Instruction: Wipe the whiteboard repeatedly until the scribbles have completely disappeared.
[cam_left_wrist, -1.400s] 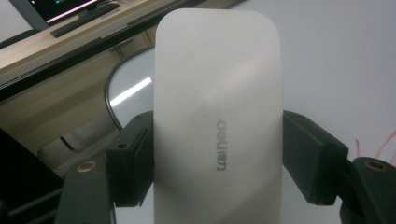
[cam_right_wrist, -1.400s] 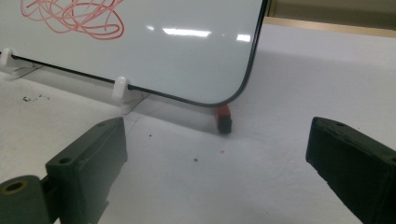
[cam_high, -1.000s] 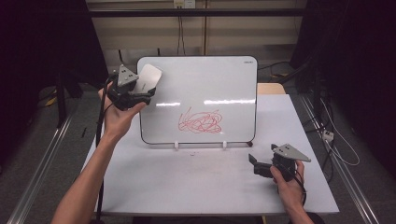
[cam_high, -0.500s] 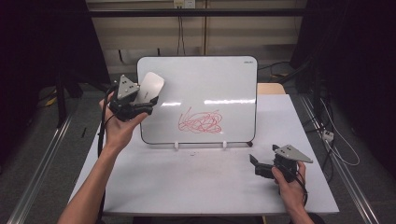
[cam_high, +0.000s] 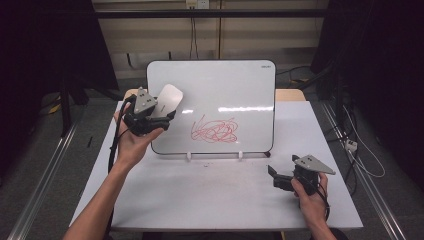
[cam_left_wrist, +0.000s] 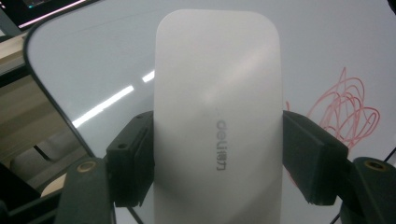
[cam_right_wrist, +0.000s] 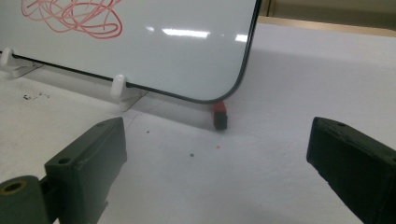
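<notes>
While my left tool (cam_high: 159, 116) pinches the white eraser (cam_high: 168, 102) by its long sides, I hold it up against the upper left part of the whiteboard (cam_high: 235, 90), which stands propped on two small clips on the white surface (cam_high: 210, 195). From the left gripper view the eraser (cam_left_wrist: 219, 126) sits square between the pads, its printed back facing me, so its wiping face should be toward the board. The red scribble (cam_high: 215, 130) lies lower and to the right of the eraser, near the board's middle, well apart from it. To do the wipe well, I judge I should bring the eraser down and across flat, press evenly, and cover the whole tangle in overlapping strokes rather than dabbing. Since the board only leans on its clips, too hard a push could tip it backward. My right tool (cam_high: 278, 176) rests low on the surface with its jaws spread and nothing between them; it could steady the board's lower right corner (cam_right_wrist: 233, 88).
</notes>
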